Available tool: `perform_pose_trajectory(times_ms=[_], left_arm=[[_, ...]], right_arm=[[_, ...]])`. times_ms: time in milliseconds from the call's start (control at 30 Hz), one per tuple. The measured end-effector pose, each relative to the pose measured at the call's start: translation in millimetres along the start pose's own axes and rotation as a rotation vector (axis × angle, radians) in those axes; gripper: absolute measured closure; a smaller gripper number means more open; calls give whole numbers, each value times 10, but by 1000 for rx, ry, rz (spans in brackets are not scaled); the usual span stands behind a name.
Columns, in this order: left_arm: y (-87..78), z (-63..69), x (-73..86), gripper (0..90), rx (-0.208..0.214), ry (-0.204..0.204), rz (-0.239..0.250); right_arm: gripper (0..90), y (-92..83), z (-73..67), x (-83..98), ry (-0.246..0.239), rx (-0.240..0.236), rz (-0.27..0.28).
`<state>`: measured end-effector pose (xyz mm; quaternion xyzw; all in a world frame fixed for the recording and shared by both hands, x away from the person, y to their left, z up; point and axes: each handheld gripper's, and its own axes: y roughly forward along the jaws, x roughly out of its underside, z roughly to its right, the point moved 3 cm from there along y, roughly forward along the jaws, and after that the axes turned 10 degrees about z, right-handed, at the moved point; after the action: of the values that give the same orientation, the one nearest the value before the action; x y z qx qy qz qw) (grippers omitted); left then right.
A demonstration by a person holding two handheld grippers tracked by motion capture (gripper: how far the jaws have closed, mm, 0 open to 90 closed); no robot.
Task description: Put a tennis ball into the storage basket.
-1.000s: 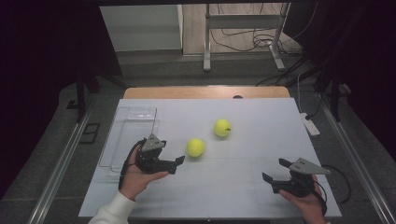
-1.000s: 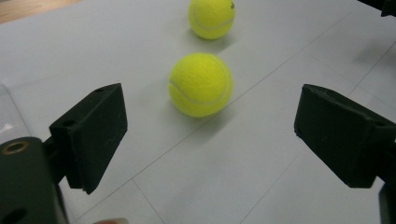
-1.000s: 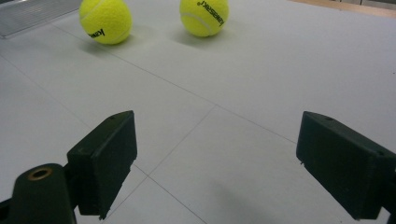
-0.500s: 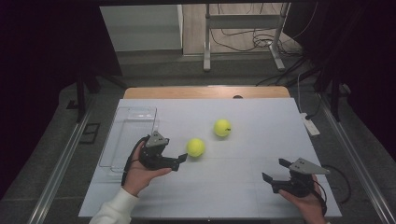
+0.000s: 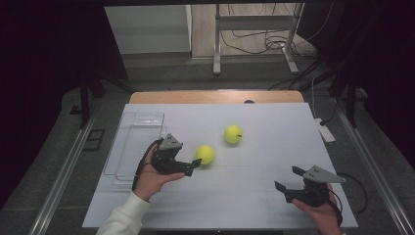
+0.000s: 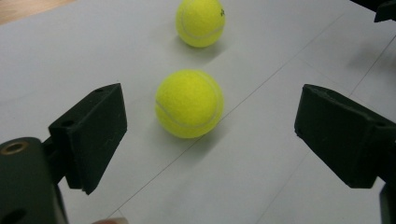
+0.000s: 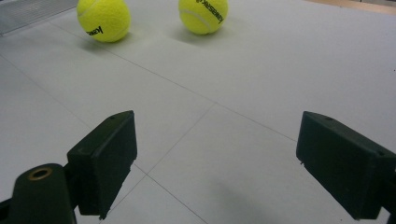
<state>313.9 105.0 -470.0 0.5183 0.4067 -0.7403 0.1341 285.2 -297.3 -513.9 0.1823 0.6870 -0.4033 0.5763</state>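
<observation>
left hand-held gripper (image 6: 210, 135): jaws wide, nothing held | near ball (image 6: 189, 103) just ahead, between the jaw tips, untouched | far ball (image 6: 201, 22) beyond | right hand-held gripper (image 7: 215, 163): wide, both balls well ahead on worktop (image 5: 254, 186)

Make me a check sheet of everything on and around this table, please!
Surface: white table, marked with thin grid lines, wooden edge at the far side.
Job's things: near tennis ball just ahead of the left gripper; far tennis ball beyond it, apart from it.
Clutter: clear plastic tray at the table's left; small white device at the right edge.
Grippers: left gripper jaws open, ball ahead of them, untouched; right gripper jaws open, nothing between them.
Cables: black cable loops from the left gripper; loose cables on the floor behind.
Surroundings: dark room, metal stand behind the table.
</observation>
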Motion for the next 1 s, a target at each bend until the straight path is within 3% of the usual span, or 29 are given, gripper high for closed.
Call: perform_pose_trajectory(times_ms=[1000], left_arm=[[311,-37,-150,97,40,6,-35]], right_arm=[[128,8,5,16,2,0,-10]])
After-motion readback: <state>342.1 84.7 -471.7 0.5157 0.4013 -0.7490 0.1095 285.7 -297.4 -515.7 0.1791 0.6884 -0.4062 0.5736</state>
